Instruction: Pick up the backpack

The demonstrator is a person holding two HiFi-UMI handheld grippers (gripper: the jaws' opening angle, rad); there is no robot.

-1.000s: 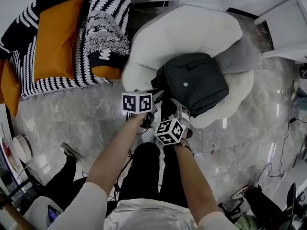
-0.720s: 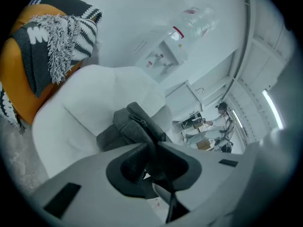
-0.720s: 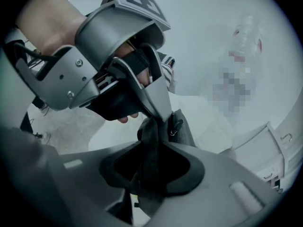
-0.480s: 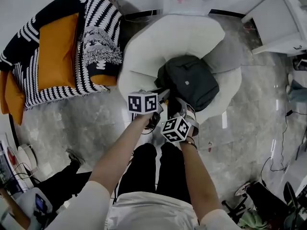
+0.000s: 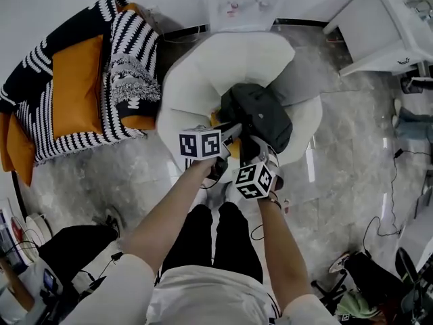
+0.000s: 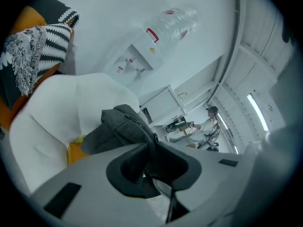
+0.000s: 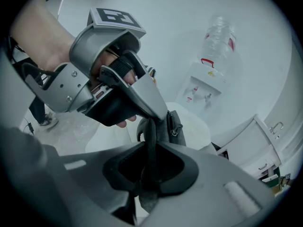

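The backpack (image 6: pixel 125 129) hides most of an orange thing (image 6: pixel 75 151) on the chair (image 6: pixel 52 112). The sofa (image 5: pixel 40 114) runs off the left edge. A far person (image 6: pixel 211 124) is too small to make out.

Counting as we go: one backpack (image 5: pixel 260 117) at twelve o'clock, and one white chair (image 5: pixel 196 80) under it. Two grippers, the left gripper (image 6: pixel 149 167) and the right gripper (image 7: pixel 147 171). Two marker cubes, the left cube (image 5: pixel 199 144) and the right cube (image 5: pixel 256 180). One strap (image 7: pixel 150 141) sits between the right jaws, which have just been closing. At ten o'clock there are two orange cushions, a big cushion (image 5: pixel 78 87) and an edge cushion (image 5: pixel 12 147), plus one striped throw (image 5: pixel 132 59). One dispenser (image 5: pixel 243 5) at twelve, with one bottle (image 6: pixel 177 22) on it. One cabinet (image 5: pixel 379 26) at one o'clock. One distant person (image 6: pixel 210 124).
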